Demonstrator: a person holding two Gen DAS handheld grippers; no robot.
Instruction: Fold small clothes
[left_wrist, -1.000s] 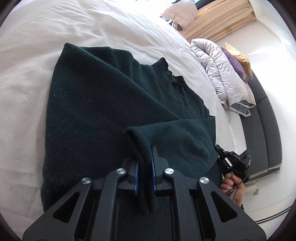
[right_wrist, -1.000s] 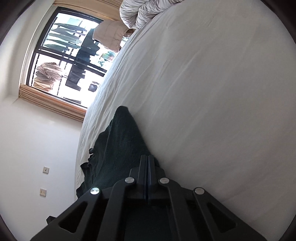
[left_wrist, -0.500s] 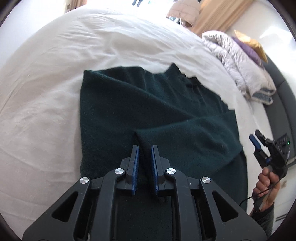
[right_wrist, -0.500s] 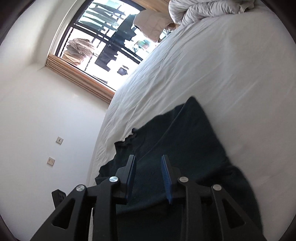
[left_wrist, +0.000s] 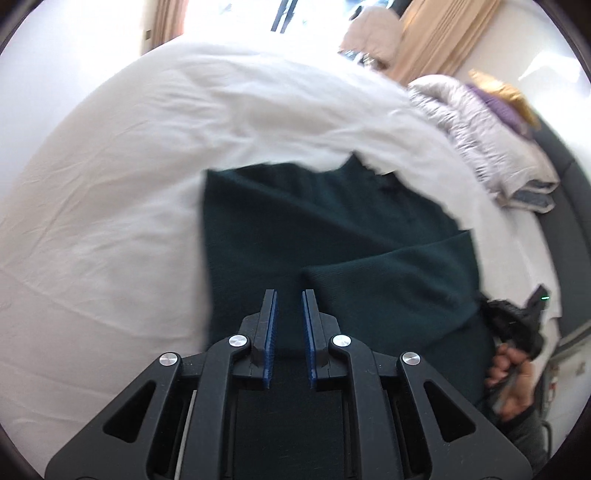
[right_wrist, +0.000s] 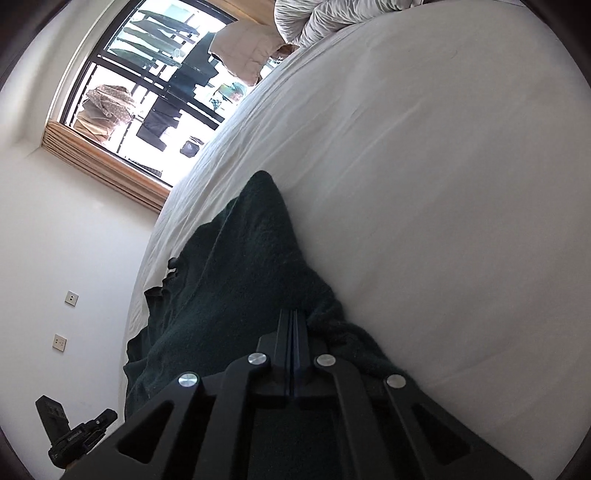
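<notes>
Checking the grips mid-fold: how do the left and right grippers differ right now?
The left gripper has pads narrowly apart, nothing between; the right gripper has jaws pressed together, just closed, pinched fabric unclear. The left is above the flat dark green sweater; the right is at its bunched edge. Both point down at it.

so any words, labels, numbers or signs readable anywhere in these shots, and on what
None can be read.
Small black device at the lower left of the right wrist view: faint pale lettering on its side, too small and blurred to read.
Dark green knit sweater on the white bedsheet: no label or print visible.
Two pale wall plates: no markings visible.
</notes>
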